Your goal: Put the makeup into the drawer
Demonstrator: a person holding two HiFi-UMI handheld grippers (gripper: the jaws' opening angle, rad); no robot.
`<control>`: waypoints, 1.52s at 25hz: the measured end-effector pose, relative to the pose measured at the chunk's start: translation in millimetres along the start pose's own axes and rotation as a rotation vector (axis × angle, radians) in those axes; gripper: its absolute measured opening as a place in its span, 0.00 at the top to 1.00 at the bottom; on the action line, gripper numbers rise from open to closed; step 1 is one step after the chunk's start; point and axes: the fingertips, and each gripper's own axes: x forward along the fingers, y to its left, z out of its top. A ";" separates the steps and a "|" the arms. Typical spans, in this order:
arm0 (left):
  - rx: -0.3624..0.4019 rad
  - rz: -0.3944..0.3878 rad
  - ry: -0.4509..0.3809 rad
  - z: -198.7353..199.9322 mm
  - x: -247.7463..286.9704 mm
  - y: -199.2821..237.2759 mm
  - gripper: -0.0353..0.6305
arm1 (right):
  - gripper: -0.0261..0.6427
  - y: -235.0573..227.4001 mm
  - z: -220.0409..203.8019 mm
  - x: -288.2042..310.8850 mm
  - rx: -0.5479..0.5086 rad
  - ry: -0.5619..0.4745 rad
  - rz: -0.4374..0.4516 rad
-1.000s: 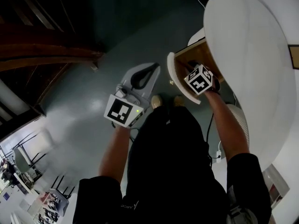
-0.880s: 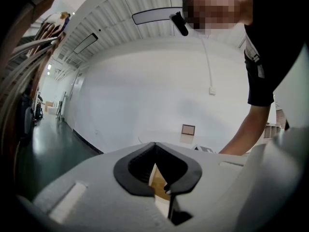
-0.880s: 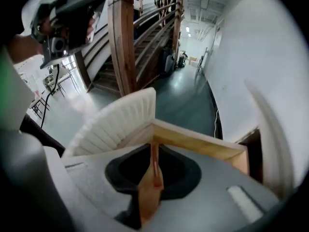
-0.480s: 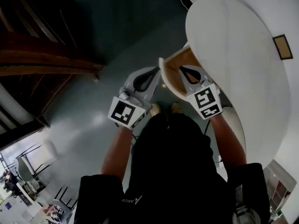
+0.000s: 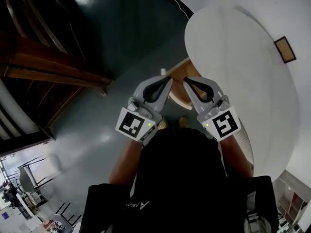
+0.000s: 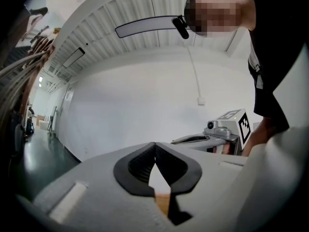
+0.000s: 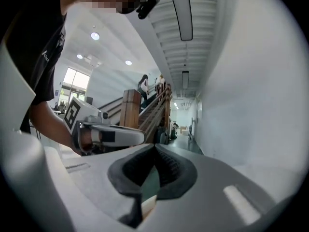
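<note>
Right gripper (image 5: 187, 80) and left gripper (image 5: 169, 81) are both shut and empty; the drawer (image 5: 178, 93) sits below, nearer the right one.

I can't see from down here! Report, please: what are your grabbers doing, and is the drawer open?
Left gripper shut, empty. Right gripper shut, empty. Drawer open below them, no makeup in view. Nothing blocking it.
</note>
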 end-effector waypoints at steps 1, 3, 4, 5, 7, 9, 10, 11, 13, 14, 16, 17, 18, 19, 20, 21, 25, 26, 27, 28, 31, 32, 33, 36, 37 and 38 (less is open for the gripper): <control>0.007 -0.006 -0.012 6.7 -0.1 -4.5 0.93 | 0.96 1.5 7.0 -4.0 0.003 -0.022 0.000; 0.020 -0.016 -0.037 18.4 -0.9 -13.0 0.93 | 0.96 2.9 17.1 -11.9 0.016 -0.057 -0.003; 0.026 -0.020 -0.056 24.0 -1.4 -16.7 0.93 | 0.96 3.2 21.3 -15.9 0.025 -0.073 -0.003; 0.031 -0.023 -0.069 28.4 -1.9 -20.1 0.93 | 0.96 3.5 25.2 -19.7 0.033 -0.089 -0.002; 0.036 -0.024 -0.054 29.7 -3.6 -25.7 0.93 | 0.96 4.4 32.0 -27.2 0.045 -0.115 0.002; 0.042 -0.024 -0.045 30.7 -4.8 -30.1 0.93 | 0.96 4.7 36.3 -33.7 0.051 -0.130 0.001; 0.045 -0.025 -0.047 32.0 -4.9 -32.1 0.93 | 0.96 4.3 37.6 -36.4 0.053 -0.134 -0.001; 0.046 -0.026 -0.051 33.7 -4.8 -33.9 0.93 | 0.96 3.8 38.6 -38.8 0.054 -0.137 -0.006; 0.049 -0.031 -0.052 37.1 -4.8 -36.8 0.93 | 0.96 3.4 40.7 -41.8 0.057 -0.144 -0.013; 0.053 -0.035 -0.046 37.7 -5.3 -37.5 0.93 | 0.96 3.7 41.8 -42.5 0.058 -0.147 -0.016; 0.065 -0.037 -0.036 37.4 -6.9 -36.4 0.93 | 0.96 5.1 44.0 -43.0 0.058 -0.151 -0.019; 0.069 -0.037 -0.031 37.6 -7.5 -35.7 0.93 | 0.96 5.9 45.3 -43.3 0.057 -0.153 -0.019; 0.073 -0.036 -0.028 38.5 -8.0 -35.6 0.93 | 0.96 6.9 46.4 -44.0 0.056 -0.153 -0.019; 0.075 -0.036 -0.027 39.8 -8.3 -36.0 0.93 | 0.96 7.8 47.3 -45.0 0.054 -0.153 -0.019; 0.075 -0.034 -0.028 41.2 -8.7 -36.6 0.93 | 0.96 8.8 47.9 -46.1 0.052 -0.153 -0.018; 0.073 -0.033 -0.029 42.0 -9.0 -37.2 0.93 | 0.96 9.7 48.4 -47.0 0.049 -0.153 -0.018; 0.073 -0.048 -0.049 44.5 -10.5 -41.5 0.93 | 0.96 12.4 50.1 -49.5 0.044 -0.156 -0.022; 0.070 -0.050 -0.050 45.5 -10.9 -42.7 0.93 | 0.96 13.3 50.5 -50.2 0.044 -0.156 -0.023; 0.066 -0.051 -0.050 46.4 -11.3 -43.9 0.93 | 0.96 14.4 50.7 -51.0 0.043 -0.156 -0.024; 0.068 -0.054 -0.050 46.8 -11.9 -44.9 0.93 | 0.96 15.5 50.6 -51.7 0.042 -0.155 -0.025; 0.086 -0.060 -0.061 47.1 -13.3 -46.9 0.93 | 0.96 17.4 49.6 -54.2 0.044 -0.153 -0.030; 0.086 -0.060 -0.064 47.6 -13.4 -47.7 0.93 | 0.96 17.6 49.3 -55.1 0.044 -0.152 -0.031; 0.083 -0.060 -0.065 48.3 -13.4 -48.6 0.93 | 0.96 17.8 49.3 -56.0 0.044 -0.151 -0.033; 0.072 -0.063 -0.059 48.9 -14.5 -51.8 0.93 | 0.96 18.4 50.7 -58.3 0.042 -0.153 -0.036; 0.073 -0.064 -0.058 49.1 -15.1 -52.5 0.93 | 0.96 18.6 51.2 -59.0 0.041 -0.153 -0.037; 0.074 -0.065 -0.058 49.4 -15.6 -53.3 0.93 | 0.96 18.9 51.7 -59.8 0.040 -0.154 -0.038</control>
